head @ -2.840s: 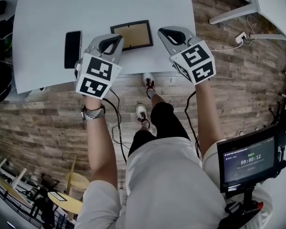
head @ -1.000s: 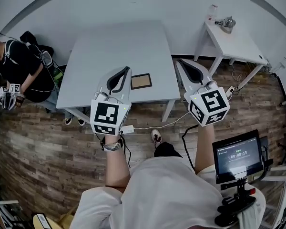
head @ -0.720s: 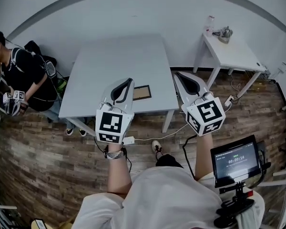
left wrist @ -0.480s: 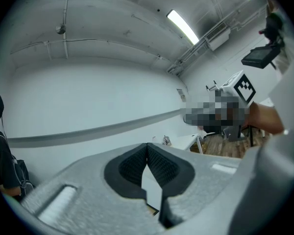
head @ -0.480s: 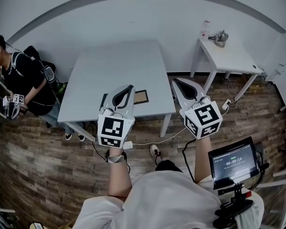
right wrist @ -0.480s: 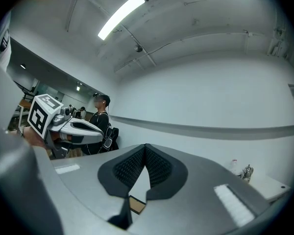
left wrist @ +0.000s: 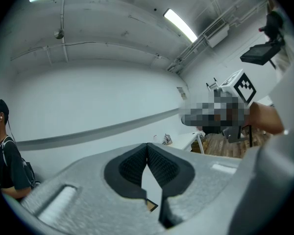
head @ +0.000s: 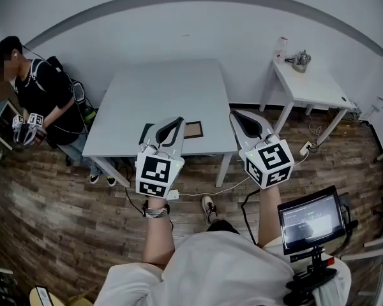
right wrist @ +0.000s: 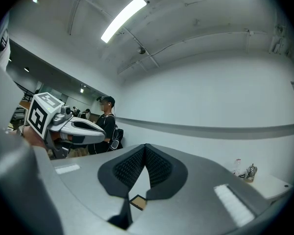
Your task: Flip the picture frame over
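Observation:
The picture frame [head: 193, 130] is small and dark-edged with a brown panel facing up. It lies flat near the front edge of the grey table [head: 159, 94]. My left gripper [head: 177, 121] hovers level just left of the frame, jaws shut with nothing in them. My right gripper [head: 234, 115] hangs off the table's right front corner, also shut and empty. In the left gripper view the left gripper [left wrist: 147, 147] has its pads pressed together, and a corner of the frame [left wrist: 151, 206] shows below them. The right gripper view shows the right gripper [right wrist: 146, 147] shut above the frame [right wrist: 136, 201].
A dark flat object [head: 143, 131] lies left of the frame, mostly hidden by my left gripper. A person [head: 41, 97] sits at the table's left end. A small white side table [head: 309, 85] with a kettle [head: 298, 59] stands at the right. A screen on a stand [head: 309, 220] is near my right side.
The head view has pulled back from close above the table to a wide view of the room. Both grippers stayed shut and drifted slightly. The frame lies where it was.

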Demonstrator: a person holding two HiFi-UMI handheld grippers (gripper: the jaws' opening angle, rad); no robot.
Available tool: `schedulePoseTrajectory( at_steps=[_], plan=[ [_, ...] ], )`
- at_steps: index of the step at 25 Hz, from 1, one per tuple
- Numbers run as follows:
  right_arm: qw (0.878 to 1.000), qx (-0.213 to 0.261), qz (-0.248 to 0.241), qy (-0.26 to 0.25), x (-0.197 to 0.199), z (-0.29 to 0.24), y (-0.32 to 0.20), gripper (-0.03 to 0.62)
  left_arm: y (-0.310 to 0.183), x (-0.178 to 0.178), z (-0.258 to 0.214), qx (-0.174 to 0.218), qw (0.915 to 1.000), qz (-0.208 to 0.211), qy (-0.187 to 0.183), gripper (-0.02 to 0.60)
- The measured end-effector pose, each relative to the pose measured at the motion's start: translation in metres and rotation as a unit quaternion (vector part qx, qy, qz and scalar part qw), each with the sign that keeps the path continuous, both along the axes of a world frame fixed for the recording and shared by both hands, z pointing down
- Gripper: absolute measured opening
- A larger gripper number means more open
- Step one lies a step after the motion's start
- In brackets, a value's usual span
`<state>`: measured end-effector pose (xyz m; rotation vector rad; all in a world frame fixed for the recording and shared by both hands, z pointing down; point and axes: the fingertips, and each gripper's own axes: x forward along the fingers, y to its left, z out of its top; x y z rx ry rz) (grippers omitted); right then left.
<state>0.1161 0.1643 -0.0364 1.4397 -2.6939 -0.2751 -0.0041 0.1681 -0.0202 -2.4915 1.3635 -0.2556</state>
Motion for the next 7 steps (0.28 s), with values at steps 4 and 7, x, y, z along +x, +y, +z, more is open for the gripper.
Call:
schedulePoseTrajectory(
  at_steps=[4, 7],
  plan=[
    [1.000, 0.007, -0.001, 0.001, 0.001, -0.001, 0.038, 0.002, 0.035, 0.003, 0.001, 0.003, 1.0000, 0.000, -0.002, 0.005],
    [1.000, 0.008, 0.001, 0.002, -0.001, -0.001, 0.057, 0.002, 0.053, 0.002, 0.002, 0.002, 1.0000, 0.002, 0.000, 0.005]
  ],
)
